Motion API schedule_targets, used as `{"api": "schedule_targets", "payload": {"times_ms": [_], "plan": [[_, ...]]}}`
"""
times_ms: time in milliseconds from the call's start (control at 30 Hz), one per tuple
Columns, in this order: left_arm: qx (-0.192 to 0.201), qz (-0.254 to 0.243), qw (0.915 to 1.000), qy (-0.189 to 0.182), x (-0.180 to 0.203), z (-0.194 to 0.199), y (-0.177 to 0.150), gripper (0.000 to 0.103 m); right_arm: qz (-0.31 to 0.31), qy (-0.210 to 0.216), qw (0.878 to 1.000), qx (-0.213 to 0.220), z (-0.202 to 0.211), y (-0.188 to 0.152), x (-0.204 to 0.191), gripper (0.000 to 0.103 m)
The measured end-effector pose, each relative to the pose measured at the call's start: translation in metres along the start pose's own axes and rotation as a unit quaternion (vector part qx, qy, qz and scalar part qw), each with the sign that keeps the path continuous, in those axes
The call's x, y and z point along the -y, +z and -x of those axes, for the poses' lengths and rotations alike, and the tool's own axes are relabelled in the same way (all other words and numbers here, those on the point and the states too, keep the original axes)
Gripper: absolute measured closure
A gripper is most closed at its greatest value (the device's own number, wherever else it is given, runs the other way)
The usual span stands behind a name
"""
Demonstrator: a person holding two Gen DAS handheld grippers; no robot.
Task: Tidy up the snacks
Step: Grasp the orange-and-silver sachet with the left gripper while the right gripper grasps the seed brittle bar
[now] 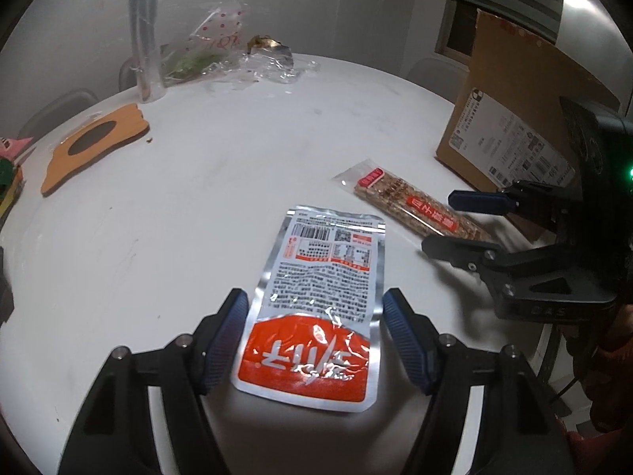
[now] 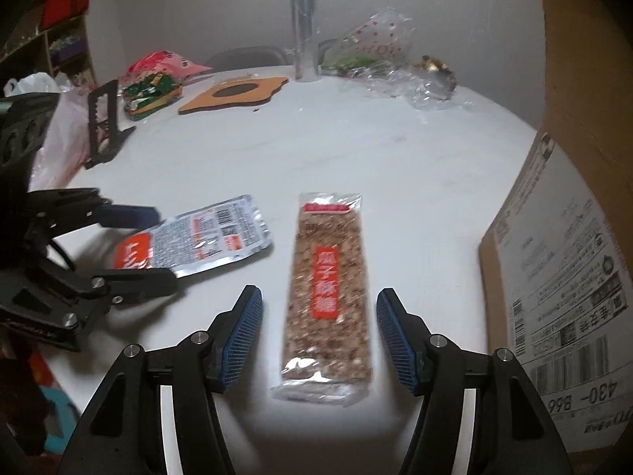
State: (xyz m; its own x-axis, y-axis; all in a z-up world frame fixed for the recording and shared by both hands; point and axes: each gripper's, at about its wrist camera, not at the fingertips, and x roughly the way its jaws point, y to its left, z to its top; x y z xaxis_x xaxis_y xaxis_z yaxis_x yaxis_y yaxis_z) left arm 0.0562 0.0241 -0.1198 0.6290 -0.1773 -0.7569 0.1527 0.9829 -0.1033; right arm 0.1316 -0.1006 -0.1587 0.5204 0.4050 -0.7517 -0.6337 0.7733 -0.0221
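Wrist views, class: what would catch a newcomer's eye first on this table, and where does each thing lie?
First, the silver and orange pouch lying flat on the white table, between the open fingers of the left gripper. Beside it, a clear-wrapped seed bar lies between the open fingers of the right gripper. A cardboard box with shipping labels stands at the right edge.

left gripper (image 1: 314, 340) fingers apart, right gripper (image 2: 319, 336) likewise

You have a silver foil pouch (image 1: 316, 297) with an orange-red band lying flat, print side up, on the white table. Just beside it lies a clear-wrapped seed brittle bar (image 2: 328, 297), red-labelled, also flat.
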Motion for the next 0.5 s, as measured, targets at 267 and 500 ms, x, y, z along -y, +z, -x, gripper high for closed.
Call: {"api": "schedule_targets", "payload": {"times_ms": [267, 500], "plan": [[0.008, 0.003, 1.0000, -0.001, 0.000, 0.005, -0.003, 0.035, -0.001, -0.012, 1.000, 0.008, -0.008, 0.005, 0.002, 0.066], [0.022, 0.004, 0.9997, 0.007, -0.002, 0.014, -0.001, 0.036, -0.001, -0.012, 1.000, 0.017, -0.002, 0.007, 0.000, 0.066]]}}
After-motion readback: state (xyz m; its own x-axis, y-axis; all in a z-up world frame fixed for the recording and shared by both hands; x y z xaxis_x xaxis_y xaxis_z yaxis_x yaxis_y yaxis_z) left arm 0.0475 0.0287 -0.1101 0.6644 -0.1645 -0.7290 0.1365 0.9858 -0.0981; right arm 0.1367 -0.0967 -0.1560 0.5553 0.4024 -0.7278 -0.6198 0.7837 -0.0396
